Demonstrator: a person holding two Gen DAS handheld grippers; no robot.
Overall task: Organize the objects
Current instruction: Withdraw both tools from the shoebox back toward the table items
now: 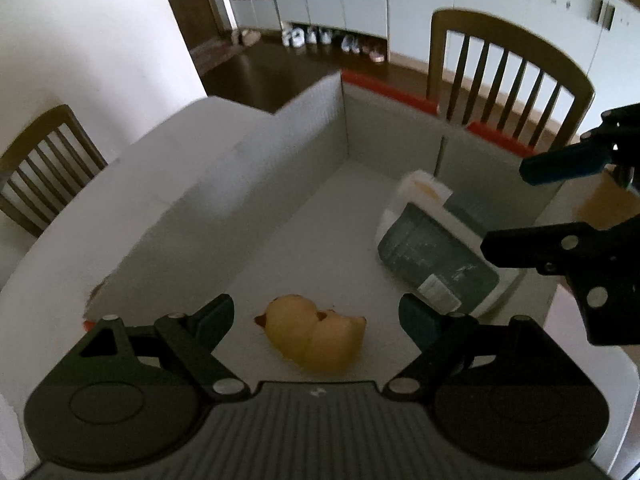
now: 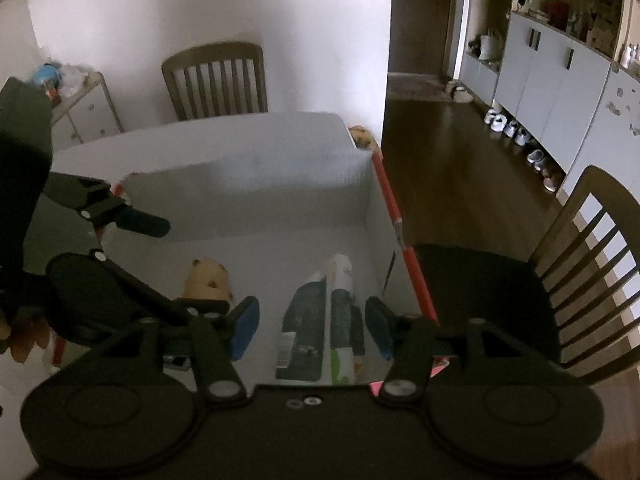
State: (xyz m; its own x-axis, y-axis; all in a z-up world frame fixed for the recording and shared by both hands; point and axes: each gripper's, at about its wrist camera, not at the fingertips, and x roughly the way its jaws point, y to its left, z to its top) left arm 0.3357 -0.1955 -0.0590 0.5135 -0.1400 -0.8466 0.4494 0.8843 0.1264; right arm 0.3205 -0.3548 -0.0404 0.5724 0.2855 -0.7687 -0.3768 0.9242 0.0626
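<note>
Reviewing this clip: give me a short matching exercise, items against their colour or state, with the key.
Items:
1. toy duck
2. dark green packet
3. box
4. left hand-held gripper

Descriptions:
A. white walls, red rim
B. yellow, lying on its side
C. open, holding nothing
D. lying in the box, barcode label showing

Pairs: 1-B, 2-D, 3-A, 4-C

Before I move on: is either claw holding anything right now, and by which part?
Nothing is held. The left claw stands open above the yellow toy, and the right claw is open above the dark packet; both things lie in the box.
</note>
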